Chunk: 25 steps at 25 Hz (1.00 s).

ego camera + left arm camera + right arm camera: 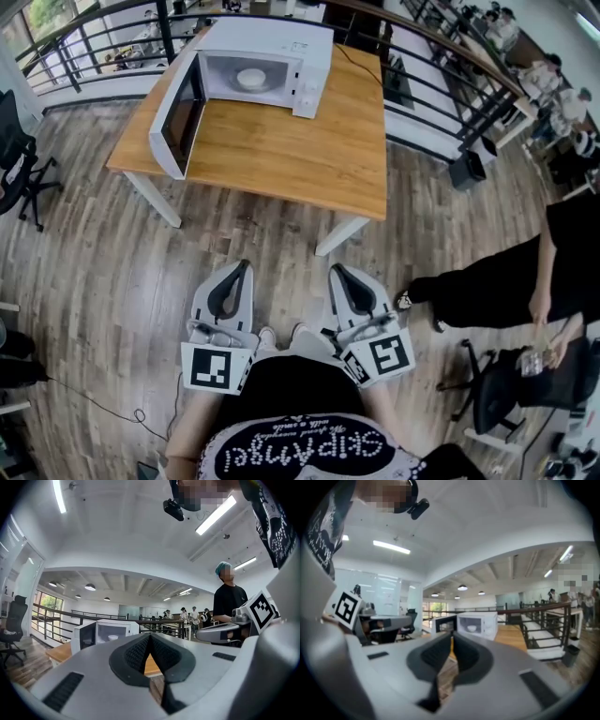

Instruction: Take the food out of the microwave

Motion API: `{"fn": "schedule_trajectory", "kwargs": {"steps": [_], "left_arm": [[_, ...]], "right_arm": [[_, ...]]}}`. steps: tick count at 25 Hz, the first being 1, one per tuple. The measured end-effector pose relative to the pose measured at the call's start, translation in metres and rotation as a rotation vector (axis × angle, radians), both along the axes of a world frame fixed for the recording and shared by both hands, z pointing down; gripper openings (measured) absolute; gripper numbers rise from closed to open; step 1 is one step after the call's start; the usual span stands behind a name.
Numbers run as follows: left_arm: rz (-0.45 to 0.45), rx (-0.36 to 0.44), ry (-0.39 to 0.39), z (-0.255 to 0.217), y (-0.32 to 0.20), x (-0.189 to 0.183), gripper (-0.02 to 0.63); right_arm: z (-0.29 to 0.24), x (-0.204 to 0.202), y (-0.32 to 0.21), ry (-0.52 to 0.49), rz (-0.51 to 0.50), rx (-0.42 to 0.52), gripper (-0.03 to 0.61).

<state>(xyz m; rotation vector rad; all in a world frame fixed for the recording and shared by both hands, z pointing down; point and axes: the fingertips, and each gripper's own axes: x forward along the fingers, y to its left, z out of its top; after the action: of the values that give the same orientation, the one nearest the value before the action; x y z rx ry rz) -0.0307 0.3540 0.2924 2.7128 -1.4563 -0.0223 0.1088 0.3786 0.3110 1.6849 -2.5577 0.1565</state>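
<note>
You hold both grippers low in front of your body, side by side and well short of the table [281, 155]. The left gripper [244, 266] has its fingers [133, 656] clenched together, tips meeting, with nothing between them. The right gripper [336, 270] is the same: its fingers [433, 657] are pressed shut on nothing. Each one points roughly level toward the table.

The white microwave [300, 42] stands on the far left part of the wooden table. Its door [176, 117] is swung wide open to the left in the head view and reaches out toward the table's left edge. Inside the cavity sits a white bowl [251, 77], the food you are after, resting on the floor of the oven. It shows small and pale in the left gripper view [113, 638] and in the right gripper view [471, 628], in both cases well beyond the fingertips.

The rest of the tabletop is bare wood. You stand on a plank floor [103, 281]. To your right a person in black [506, 281] stands close by the table's near right corner, and a black office chair [19, 169] stands off to your left. A dark railing [450, 70] runs behind and beside the table.
</note>
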Motion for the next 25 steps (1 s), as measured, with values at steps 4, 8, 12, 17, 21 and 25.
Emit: {"fn": "schedule_trajectory", "kwargs": {"steps": [4,8,12,17,21,25], "left_arm": [[-0.007,-0.021,0.006,0.006,-0.002,-0.016,0.031],[-0.038,-0.041,0.014,0.010,-0.010,-0.031,0.031],[-0.054,-0.050,0.025,0.012,-0.024,-0.035,0.031],[-0.068,-0.019,0.022,0.014,-0.050,-0.035,0.031],[-0.078,-0.011,0.021,0.015,-0.080,-0.024,0.031],[-0.066,-0.031,0.015,0.015,-0.114,-0.002,0.031]], "right_arm": [[0.002,-0.009,0.000,0.011,0.026,-0.006,0.037],[0.003,-0.023,-0.006,0.016,0.018,-0.016,0.037],[0.003,-0.026,-0.021,0.019,0.003,-0.019,0.037],[0.009,-0.023,-0.048,0.015,-0.024,-0.030,0.037],[0.016,-0.014,-0.080,0.012,-0.043,-0.032,0.037],[0.013,-0.002,-0.115,0.001,-0.068,-0.031,0.037]]}}
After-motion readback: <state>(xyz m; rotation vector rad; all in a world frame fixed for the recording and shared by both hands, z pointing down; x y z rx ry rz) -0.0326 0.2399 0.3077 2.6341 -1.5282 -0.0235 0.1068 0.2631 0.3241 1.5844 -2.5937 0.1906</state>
